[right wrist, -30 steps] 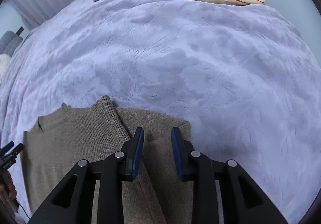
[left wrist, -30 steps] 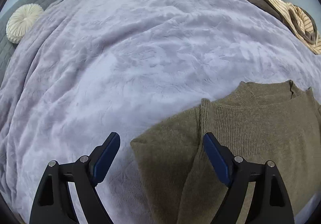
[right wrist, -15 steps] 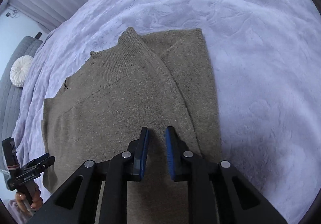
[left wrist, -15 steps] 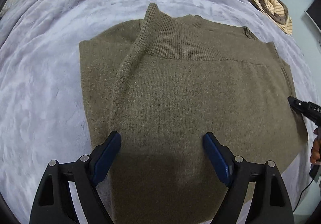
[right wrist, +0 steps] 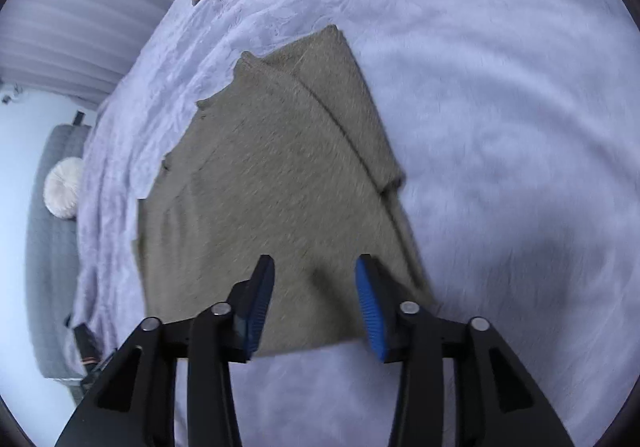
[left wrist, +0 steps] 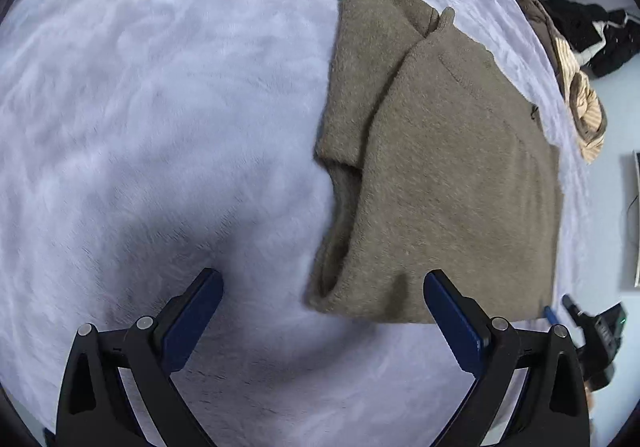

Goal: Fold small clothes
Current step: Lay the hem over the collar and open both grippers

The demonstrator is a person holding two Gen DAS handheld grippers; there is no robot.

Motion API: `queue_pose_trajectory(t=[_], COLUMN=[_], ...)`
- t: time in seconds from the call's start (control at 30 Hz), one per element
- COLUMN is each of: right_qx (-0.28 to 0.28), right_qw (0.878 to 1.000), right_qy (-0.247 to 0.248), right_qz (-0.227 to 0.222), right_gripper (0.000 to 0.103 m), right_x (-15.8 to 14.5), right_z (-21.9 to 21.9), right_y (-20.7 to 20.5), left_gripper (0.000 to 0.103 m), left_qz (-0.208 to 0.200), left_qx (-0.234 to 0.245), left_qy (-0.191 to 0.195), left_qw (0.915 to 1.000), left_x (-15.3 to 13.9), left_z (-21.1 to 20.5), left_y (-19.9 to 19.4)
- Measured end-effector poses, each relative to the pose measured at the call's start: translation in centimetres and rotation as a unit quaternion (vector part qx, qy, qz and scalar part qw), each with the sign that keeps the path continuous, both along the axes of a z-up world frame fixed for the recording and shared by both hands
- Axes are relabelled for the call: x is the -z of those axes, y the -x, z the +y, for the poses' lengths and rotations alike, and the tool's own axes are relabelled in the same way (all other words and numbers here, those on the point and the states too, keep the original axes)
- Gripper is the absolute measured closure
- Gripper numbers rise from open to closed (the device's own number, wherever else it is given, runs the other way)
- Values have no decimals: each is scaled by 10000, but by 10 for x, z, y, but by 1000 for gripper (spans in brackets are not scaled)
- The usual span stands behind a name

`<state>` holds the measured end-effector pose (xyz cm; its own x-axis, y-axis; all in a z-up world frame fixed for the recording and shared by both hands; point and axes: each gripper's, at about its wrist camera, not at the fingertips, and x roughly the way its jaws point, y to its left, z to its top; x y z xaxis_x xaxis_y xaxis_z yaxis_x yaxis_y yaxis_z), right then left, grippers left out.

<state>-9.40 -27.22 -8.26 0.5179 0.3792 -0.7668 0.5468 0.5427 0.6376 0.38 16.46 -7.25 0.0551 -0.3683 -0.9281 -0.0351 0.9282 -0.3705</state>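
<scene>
Right gripper is found over the near hem of the olive sweater, its jaws opening with nothing pressed between the blue pads; knit is seen behind the gap, but no fabric is pinched. Left gripper is found at full spread, jaws likewise opening, empty, and hung over bare bed cover just off the sweater's near left corner.

The sweater lies flat on the lilac bed cover with both sleeves already turned in over the body. Its long axis runs away from both grippers, hem nearest and collar farthest. From the left gripper the garment lies ahead and to the right; only that gripper's right pad overlaps the hem edge in its view. From the right gripper the garment lies directly ahead and slightly left.

Judgement: the remaining fold is taken to be hem toward collar, so the hem line is the edge that matters. The right gripper is the nearer to it and is already placed across it; the left gripper would need to be shifted rightward onto the corner. A heap of unfolded clothes lies well apart at the far edge of the bed.
</scene>
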Motion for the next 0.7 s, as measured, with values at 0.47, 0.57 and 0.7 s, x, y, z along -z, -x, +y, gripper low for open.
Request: queue_pose_trajectory(t=[0.47, 0.57, 0.7], right_qx=[505, 139, -253], right_qw=[9987, 9988, 9956], right_qy=[-78, 395, 696], right_qz=[-78, 265, 567], right_gripper=[95, 95, 95], right_x=[4, 6, 42], right_z=[-4, -1, 2], right_y=[-14, -17, -19], left_gripper=[86, 86, 86], left_qz=[-749, -605, -606], left_qx=[669, 773, 644], left_qy=[-517, -919, -872], left_qw=[9936, 9909, 9923], left_x=[-34, -12, 5], left_z=[-30, -27, -17], left_y=[-5, 1, 8])
